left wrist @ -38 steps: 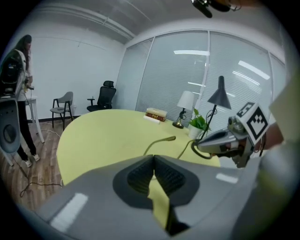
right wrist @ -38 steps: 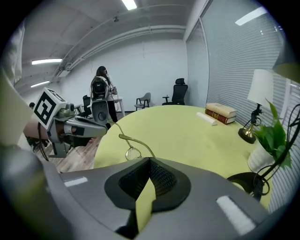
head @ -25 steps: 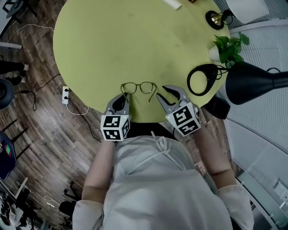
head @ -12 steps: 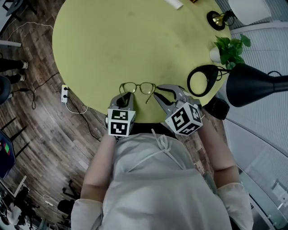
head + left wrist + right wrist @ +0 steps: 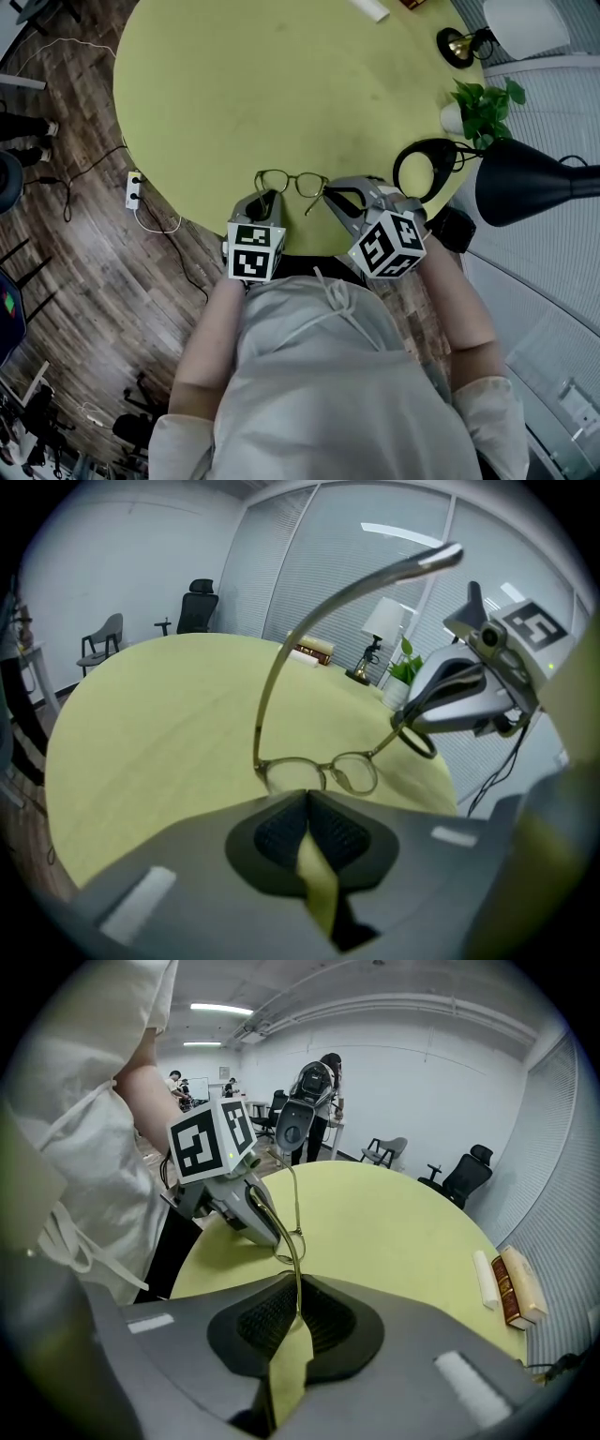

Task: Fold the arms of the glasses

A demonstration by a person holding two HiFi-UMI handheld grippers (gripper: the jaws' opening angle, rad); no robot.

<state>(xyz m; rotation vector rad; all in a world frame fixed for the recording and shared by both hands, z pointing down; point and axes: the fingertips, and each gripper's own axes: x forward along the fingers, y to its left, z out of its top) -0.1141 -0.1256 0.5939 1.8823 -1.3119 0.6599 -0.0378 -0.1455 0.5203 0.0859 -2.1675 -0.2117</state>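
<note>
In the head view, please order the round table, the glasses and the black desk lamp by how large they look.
1. round table
2. black desk lamp, though its head seems nearer the camera
3. glasses

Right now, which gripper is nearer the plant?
Right. The right gripper, jaws closing on the glasses, sits just left of the plant; the left gripper lies farther left.

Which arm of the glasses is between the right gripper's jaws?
The right arm, hinged at the lens nearer the right gripper; its jaws are closing with it between the pads. The left arm rises free above the left gripper.
</note>
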